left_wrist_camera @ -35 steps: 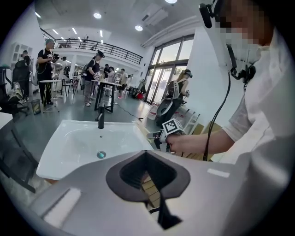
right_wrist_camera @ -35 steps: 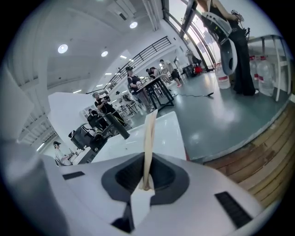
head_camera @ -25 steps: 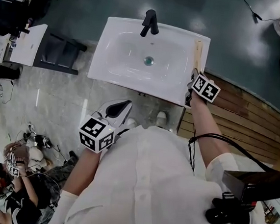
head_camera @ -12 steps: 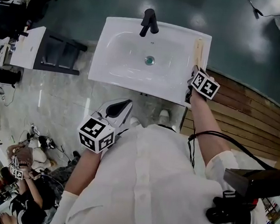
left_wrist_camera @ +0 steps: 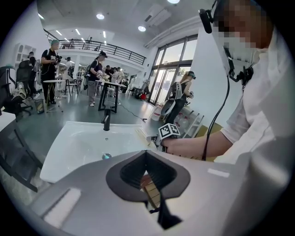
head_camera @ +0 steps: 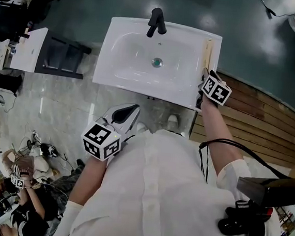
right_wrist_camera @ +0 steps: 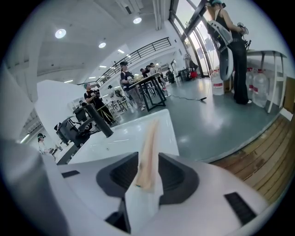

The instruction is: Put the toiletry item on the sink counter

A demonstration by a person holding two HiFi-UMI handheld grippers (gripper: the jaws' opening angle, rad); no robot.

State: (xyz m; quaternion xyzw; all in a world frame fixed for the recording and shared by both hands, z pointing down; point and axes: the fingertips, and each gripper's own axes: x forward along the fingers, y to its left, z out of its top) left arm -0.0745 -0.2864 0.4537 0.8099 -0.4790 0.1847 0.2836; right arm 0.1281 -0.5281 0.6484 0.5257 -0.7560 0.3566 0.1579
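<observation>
Where the head view looks steeply down, the toiletry item (head_camera: 208, 52), a slim beige stick, is seen lying along the right edge of the white sink tabletop (head_camera: 140, 89), to the right of the basin and the black faucet (head_camera: 157, 21). The right tongs (head_camera: 205, 76) are held at the item's near end. The left tongs (head_camera: 132, 111) are held apart from the sink, over the floor and close to the person's white shirt.

In the left gripper view, the left tongs (left_wrist_camera: 146, 154) are shown with their tips brought together and nothing between them.

In the right gripper view, the jaws of the right tongs (right_wrist_camera: 148, 159), which have just been opening, are seen spread. The item is seen between them, resting on the tabletop, and a gap is seen at its right side.
</observation>
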